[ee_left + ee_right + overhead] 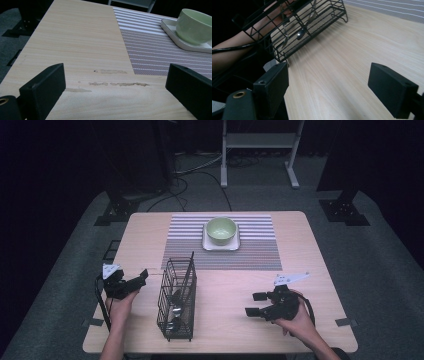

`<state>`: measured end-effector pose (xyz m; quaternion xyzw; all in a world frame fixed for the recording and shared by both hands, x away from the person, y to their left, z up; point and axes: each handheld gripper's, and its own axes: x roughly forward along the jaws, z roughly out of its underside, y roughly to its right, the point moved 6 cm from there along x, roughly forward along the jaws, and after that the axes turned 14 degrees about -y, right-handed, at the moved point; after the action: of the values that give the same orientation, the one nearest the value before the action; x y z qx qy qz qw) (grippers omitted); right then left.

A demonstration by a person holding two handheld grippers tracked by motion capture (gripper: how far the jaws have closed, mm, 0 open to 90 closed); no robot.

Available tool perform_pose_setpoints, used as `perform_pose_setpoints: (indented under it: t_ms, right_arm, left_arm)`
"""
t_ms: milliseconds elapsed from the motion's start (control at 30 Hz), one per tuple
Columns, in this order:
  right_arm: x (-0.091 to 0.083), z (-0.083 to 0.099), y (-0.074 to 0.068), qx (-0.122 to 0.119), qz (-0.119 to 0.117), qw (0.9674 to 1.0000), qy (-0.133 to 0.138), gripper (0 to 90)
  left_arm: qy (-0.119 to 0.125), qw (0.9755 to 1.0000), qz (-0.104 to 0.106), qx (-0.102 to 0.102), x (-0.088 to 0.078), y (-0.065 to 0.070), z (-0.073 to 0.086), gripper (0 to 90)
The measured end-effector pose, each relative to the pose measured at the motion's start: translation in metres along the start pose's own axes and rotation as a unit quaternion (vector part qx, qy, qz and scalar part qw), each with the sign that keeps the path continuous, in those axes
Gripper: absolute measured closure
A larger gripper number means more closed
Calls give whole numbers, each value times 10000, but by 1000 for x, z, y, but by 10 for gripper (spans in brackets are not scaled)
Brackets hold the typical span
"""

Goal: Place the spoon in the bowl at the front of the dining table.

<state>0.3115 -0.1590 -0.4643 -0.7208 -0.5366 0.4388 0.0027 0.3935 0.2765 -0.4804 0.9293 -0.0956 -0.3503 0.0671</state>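
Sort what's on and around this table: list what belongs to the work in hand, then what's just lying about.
In the work:
wire basket
utensils inside it
left gripper, open
right gripper, open

Probably bystanders:
green bowl
white plate
striped placemat
floor cables

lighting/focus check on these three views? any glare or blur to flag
High view: table evenly lit, surroundings near black, soft detail; wire basket still readable. Left gripper view: sharp on the placemat stripes, mild sheen on the green bowl, left gripper jaws dark, open. Right gripper view: tilted, specular glints on cutlery in the basket, left side falls to black; right gripper open.
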Motion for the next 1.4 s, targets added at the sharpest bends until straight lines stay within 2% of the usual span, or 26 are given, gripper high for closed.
perform_pose_setpoints:
  t_ms: [233, 733, 1400]
  right_arm:
    - [5, -10, -11, -175, -65, 9998, -86, 158]
    - [11, -23, -30, -347, -268, 9989, -160, 159]
    - [16, -39, -46, -536, -368, 9976, -256, 159]
  left_arm:
    - [9, 10000, 3, -11, 0, 0, 0, 16]
    - [26, 10000, 7, -7, 0, 1, 0, 16]
    - [29, 10000, 4, 0, -1, 1, -1, 16]
